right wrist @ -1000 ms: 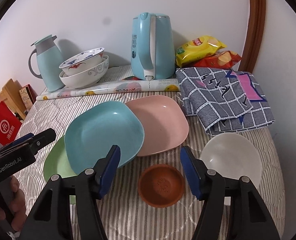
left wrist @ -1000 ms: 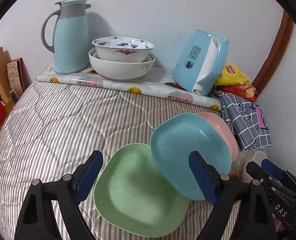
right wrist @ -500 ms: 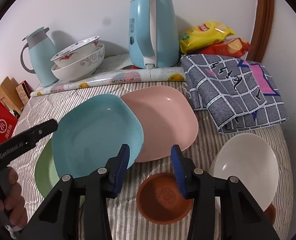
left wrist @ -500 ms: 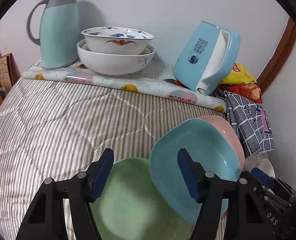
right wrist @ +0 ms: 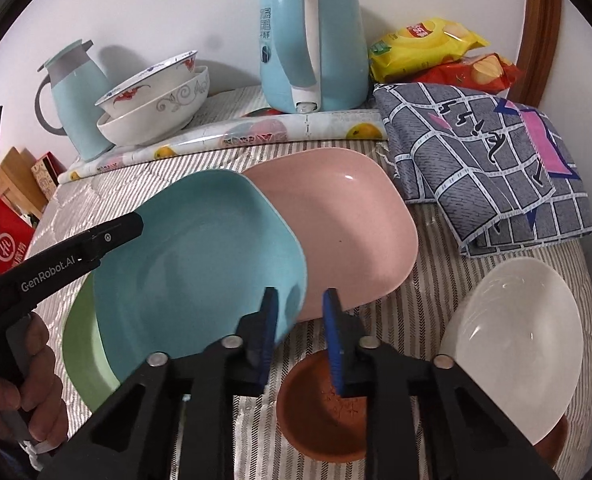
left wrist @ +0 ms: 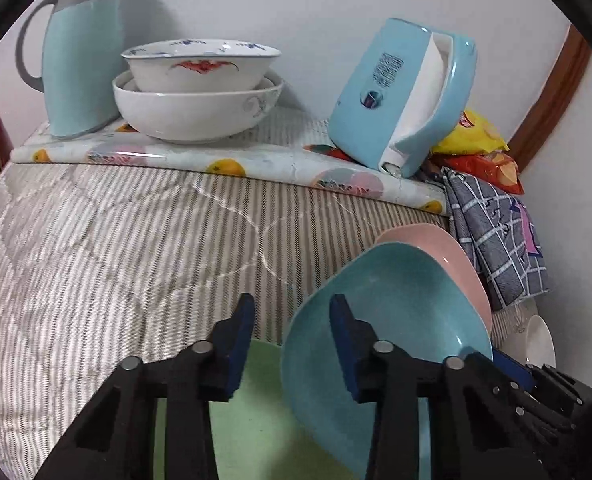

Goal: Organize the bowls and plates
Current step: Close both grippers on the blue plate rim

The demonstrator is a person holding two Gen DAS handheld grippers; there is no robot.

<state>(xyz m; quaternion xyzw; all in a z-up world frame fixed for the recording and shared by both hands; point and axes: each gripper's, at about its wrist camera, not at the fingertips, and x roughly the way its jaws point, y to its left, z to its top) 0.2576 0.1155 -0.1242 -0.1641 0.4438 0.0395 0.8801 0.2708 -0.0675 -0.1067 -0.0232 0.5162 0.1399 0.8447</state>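
Three square plates overlap on the striped cover: a green plate (left wrist: 256,420) lowest, a blue plate (left wrist: 395,312) tilted on it, and a pink plate (left wrist: 423,240) behind. My left gripper (left wrist: 292,312) hangs over the green plate's far rim and the blue plate's left edge. Its jaws are closing and the pads touch nothing. My right gripper (right wrist: 299,300) straddles the blue plate's (right wrist: 192,264) near right corner, in front of the pink plate (right wrist: 347,232). Its jaws are closing too, with a gap showing. A small brown bowl (right wrist: 311,412) and a white bowl (right wrist: 515,344) lie under and right of it.
Two stacked white bowls (left wrist: 196,112), a pale blue jug (left wrist: 80,52) and a blue kettle (right wrist: 311,36) stand on a fruit-print mat (left wrist: 224,160) by the wall. A checked cloth (right wrist: 487,160) and snack bags (right wrist: 427,48) lie at the right. A hand (right wrist: 28,392) holds the left gripper's handle.
Both grippers have sunk and moved forward over the plates. Both pairs of jaws have narrowed from wide to a small gap. The plates have not moved.
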